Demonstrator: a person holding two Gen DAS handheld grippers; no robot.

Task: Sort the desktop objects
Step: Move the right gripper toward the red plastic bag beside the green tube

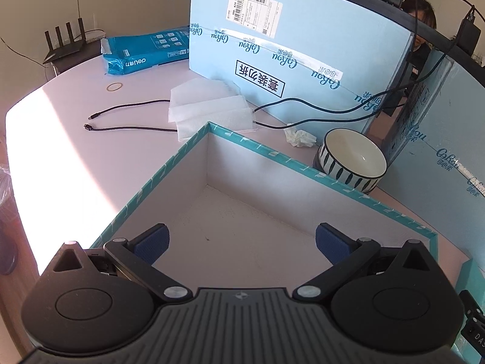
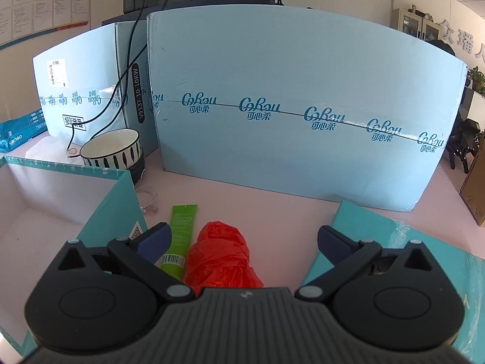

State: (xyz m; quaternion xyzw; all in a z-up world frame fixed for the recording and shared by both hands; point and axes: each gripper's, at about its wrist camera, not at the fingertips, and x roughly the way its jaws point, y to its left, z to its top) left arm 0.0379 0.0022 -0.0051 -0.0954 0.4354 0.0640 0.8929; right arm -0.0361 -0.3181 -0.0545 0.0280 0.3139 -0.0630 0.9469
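We are holding the left gripper (image 1: 242,242) wide apart over the teal-rimmed box (image 1: 303,166), whose white inside is showing bare. We are hovering the right gripper (image 2: 242,239) spread wide above a crumpled red plastic bag (image 2: 221,257) lying on the pink bench (image 2: 272,206), touching a green tube (image 2: 182,230) just beside the box's outer wall (image 2: 121,212)
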